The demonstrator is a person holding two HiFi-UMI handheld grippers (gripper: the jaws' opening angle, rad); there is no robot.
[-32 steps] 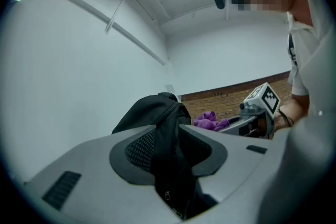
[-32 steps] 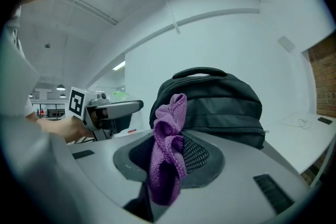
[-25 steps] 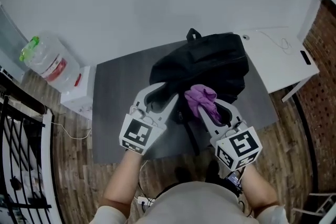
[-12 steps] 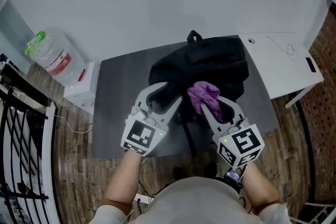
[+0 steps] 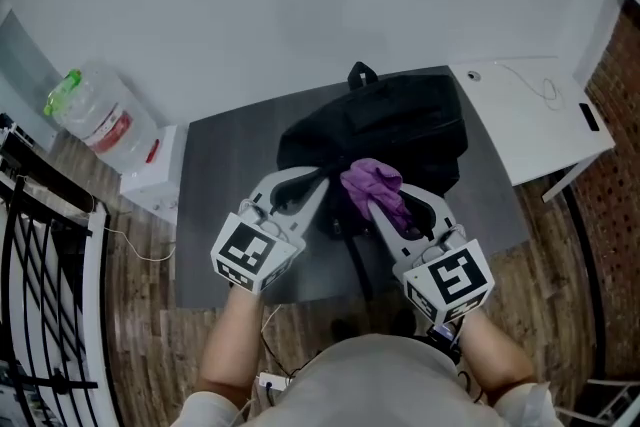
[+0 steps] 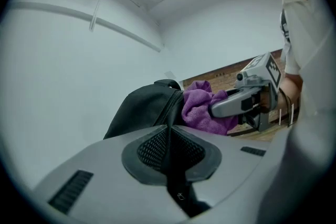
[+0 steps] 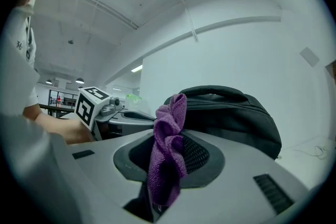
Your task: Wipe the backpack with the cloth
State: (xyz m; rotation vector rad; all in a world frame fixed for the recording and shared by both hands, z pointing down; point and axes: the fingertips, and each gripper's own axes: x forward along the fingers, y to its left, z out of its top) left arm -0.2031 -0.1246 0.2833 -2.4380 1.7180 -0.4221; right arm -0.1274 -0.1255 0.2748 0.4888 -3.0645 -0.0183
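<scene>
A soft, floppy black backpack (image 5: 400, 125) lies on the grey table (image 5: 230, 165) and would likely shift unless pinned, so the left tool (image 5: 323, 182), jaws just closed, pinches its near edge, while the right tool (image 5: 378, 203) clamps a light, limp purple cloth (image 5: 370, 180).

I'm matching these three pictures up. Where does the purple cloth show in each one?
Head view: purple cloth at centre, over the black backpack.
Left gripper view: cloth right of centre, beside the backpack.
Right gripper view: cloth at centre, between the jaws.
Shared landmark: the backpack.
</scene>
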